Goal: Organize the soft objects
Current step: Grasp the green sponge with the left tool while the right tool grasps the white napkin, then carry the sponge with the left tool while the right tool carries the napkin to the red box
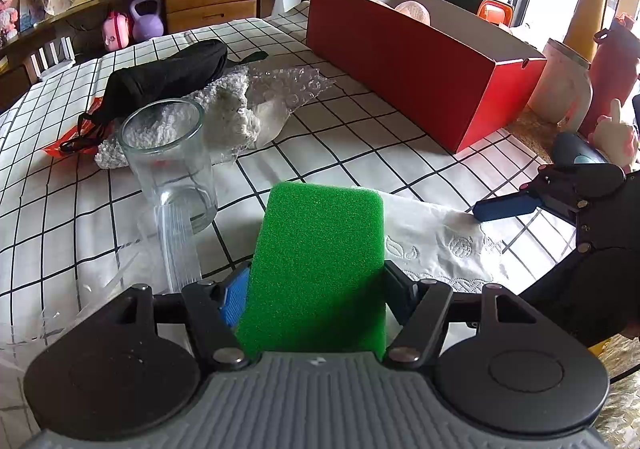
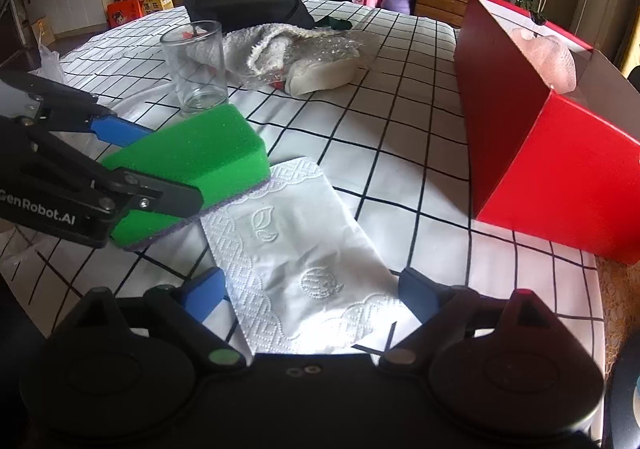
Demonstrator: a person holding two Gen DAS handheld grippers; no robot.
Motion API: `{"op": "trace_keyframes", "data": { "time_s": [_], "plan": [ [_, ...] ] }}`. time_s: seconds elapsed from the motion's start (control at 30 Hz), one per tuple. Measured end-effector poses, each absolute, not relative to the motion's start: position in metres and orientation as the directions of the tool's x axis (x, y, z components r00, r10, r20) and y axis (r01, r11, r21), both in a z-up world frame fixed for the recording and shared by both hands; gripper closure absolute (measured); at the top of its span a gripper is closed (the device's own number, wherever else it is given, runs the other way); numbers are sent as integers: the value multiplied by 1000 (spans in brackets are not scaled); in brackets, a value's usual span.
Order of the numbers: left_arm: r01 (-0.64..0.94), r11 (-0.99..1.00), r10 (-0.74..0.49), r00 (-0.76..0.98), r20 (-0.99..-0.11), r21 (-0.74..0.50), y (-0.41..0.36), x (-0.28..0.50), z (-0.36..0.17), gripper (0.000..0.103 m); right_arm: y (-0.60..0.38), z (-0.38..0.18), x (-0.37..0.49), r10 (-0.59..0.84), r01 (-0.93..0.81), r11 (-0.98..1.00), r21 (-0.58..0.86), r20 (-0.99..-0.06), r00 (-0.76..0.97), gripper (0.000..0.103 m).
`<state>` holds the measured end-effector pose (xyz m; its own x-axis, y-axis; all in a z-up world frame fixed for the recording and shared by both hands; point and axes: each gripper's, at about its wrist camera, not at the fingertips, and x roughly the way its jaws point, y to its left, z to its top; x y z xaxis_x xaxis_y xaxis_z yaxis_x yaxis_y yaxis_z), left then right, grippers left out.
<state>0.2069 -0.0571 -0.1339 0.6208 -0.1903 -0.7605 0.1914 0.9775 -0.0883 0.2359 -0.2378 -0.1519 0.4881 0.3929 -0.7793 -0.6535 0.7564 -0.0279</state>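
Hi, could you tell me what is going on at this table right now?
A person is sorting soft things. The left hand-held gripper is shut on a green sponge, held beside a glass. The right hand-held gripper is open, its fingers on either side of a white tissue lying on the checked cloth. A red box stands open at the right.

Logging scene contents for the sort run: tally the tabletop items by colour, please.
Green: 1, green foam sponge held in the left tongs
White: 3, embossed white paper tissue, fluffy white knit cloth, white shoe
Black: 1, black fabric pouch
Red: 1, open red cardboard box
Clear: 2, clear drinking glass, clear bubble wrap sheet
Total: 8
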Motion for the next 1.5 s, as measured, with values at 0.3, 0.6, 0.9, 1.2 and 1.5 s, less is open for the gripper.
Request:
{"op": "trace_keyframes", "data": {
  "time_s": [0.3, 0.6, 0.9, 1.2, 1.5],
  "plan": [
    [182, 979, -190, 619, -762, -96, -55, 207, -136, 35, -234, -146, 228, 406, -660, 751, -32, -765, 500, 53],
    [180, 978, -201, 635, -746, -110, -55, 205, -128, 35, -239, -135, 229, 373, -598, 801, -44, -744, 554, 101],
    [185, 973, -226, 671, -706, -135, -59, 201, -93, 35, -254, -103, 216, 353, -520, 853, -48, -681, 642, 101],
    [218, 964, -265, 733, -627, -152, -71, 208, -28, 35, -285, -47, 217, 351, -430, 903, 4, -584, 732, 101],
    [239, 963, -267, 760, -593, -128, -97, 236, 25, 35, -309, -7, 239, 306, -354, 935, 18, -544, 781, 101]
  ]
}}
